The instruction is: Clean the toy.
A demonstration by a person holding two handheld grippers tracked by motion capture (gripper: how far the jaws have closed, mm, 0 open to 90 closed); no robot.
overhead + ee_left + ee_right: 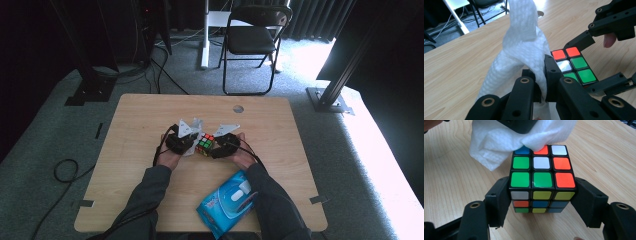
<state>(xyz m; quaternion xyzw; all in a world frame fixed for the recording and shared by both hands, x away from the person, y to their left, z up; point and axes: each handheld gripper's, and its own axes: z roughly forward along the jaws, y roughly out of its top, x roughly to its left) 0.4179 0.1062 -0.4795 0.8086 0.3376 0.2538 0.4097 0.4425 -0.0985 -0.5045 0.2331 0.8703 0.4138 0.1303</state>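
Glossy plastic cube [541,180], soft dimpled paper wipe [521,50] (embossed), matt wood-grain table [150,115]

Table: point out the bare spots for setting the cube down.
Free: the table's whole left side, the far strip around the round hole, and the right edge. Crowded: the middle, with both tongs, cube and white wipe; the blue wipes pack fills the near edge.

Dark grey long sleeves [150,192] reaching to the wrists; in each hand a matte black set of tongs, left tongs [181,142] and right tongs [222,145], each topped by a pale grey three-cornered plate and trailing a thin black cable. Seen close in the gripper views, blocky black jaws on jointed link arms, pinned with brass-coloured round bushings [524,80] and small dark screw holes
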